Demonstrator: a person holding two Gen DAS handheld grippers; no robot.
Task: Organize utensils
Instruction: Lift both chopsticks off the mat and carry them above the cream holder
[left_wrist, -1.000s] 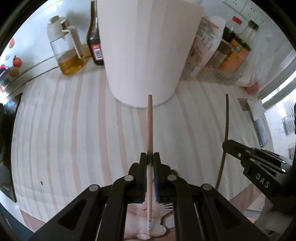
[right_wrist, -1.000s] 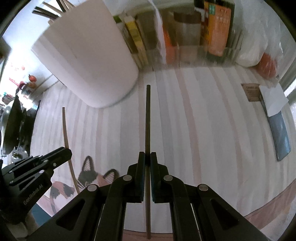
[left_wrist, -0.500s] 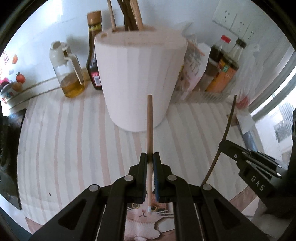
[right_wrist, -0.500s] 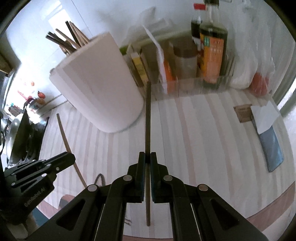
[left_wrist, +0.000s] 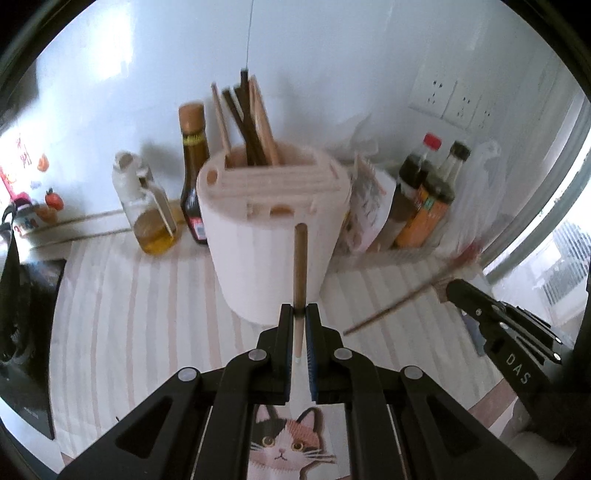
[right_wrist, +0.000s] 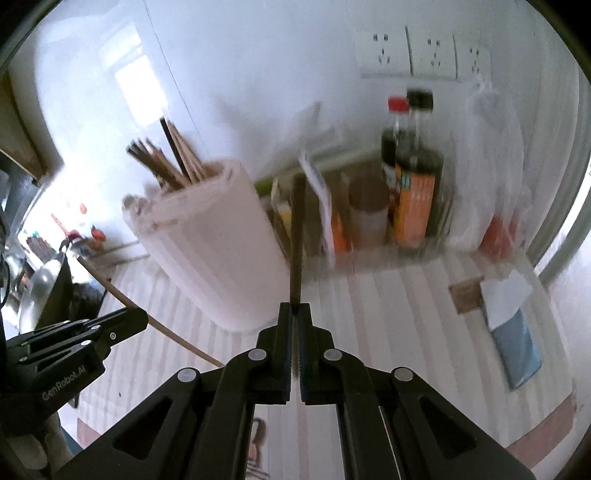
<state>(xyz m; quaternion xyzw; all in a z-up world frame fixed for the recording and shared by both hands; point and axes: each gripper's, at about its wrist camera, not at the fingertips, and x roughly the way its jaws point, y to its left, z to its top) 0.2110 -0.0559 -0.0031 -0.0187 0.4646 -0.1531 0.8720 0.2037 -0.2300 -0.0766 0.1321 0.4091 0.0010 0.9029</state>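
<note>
Striped surface (left_wrist: 140, 295) with a cat print at the near edge. On it, centre, a pale pink utensil holder (left_wrist: 273, 236), upright, slotted top; several chopsticks (left_wrist: 247, 118) stand in its rear compartment, long axes near vertical, fanned slightly, tips up. Behind the holder to its left, a glass oil jug (left_wrist: 147, 210) and a dark sauce bottle (left_wrist: 192, 173); to its right, two more bottles (right_wrist: 413, 173) with orange labels, print too blurred to read. Left tool (left_wrist: 300, 325), jaws closed narrow on a light wooden chopstick (left_wrist: 299, 266): long axis runs straight forward along the fingers, far end pointing at the holder's front wall, clear of the surface. Right tool (right_wrist: 294, 325), likewise clamped on a dark chopstick (right_wrist: 295, 236), axis forward and up, far end aimed just right of the holder toward the packets behind; motion blur here, so the exact tip position is uncertain. Each tool shows in the other's view, side by side, near one another. Readable writing: "DAS" on the right tool's body in the left view, "GenRobot.AI" on the left tool's body in the right view.
</note>
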